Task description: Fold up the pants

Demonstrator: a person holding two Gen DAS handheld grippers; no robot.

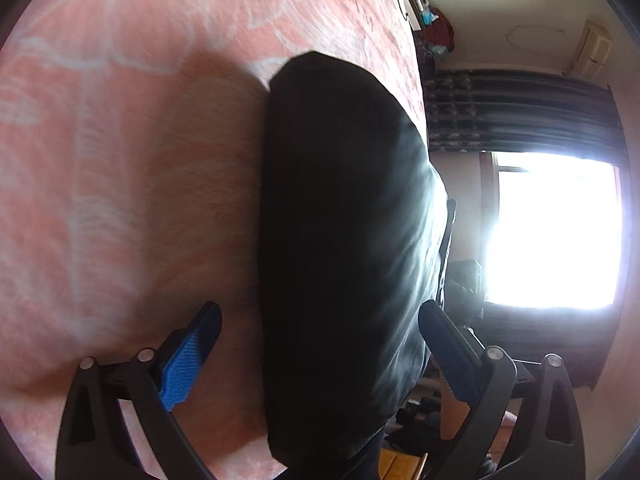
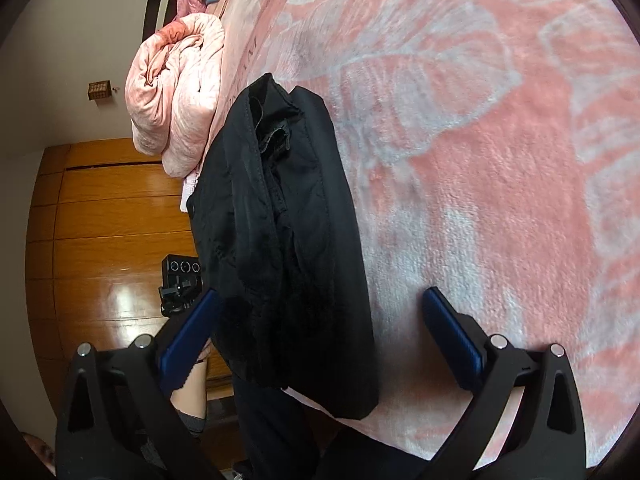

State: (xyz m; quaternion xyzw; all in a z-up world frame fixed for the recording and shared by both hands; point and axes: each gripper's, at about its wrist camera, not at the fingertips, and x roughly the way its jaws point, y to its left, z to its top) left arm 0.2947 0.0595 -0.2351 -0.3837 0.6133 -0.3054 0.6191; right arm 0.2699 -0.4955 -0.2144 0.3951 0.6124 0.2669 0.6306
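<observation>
A pair of black pants (image 2: 288,216) lies folded into a thick, compact bundle on a bed covered by a pink blanket (image 2: 500,128) with a pale leaf pattern. The bundle sits at the bed's edge, and part of it hangs over the side. In the right wrist view its open end shows layered seams and folds of dark cloth; in the left wrist view it appears as a smooth, rounded black mass.

The left gripper (image 1: 320,320) has its two blue-padded fingers (image 1: 188,356) spread wide. The bundle sits between them, and neither pad presses on it. The right gripper (image 2: 320,304) is spread wide too, with one finger beside the bundle at the bed's edge and the other over the blanket, apart from the cloth.

A rolled pink quilt (image 2: 176,100) rests farther along the bed, close to the bundle's far end. Past the bed's edge the right view shows a wood-panelled surface (image 2: 104,220) and a small black device (image 2: 180,284). The left view shows a bright window (image 1: 556,232) beneath a dark curtain (image 1: 516,116).
</observation>
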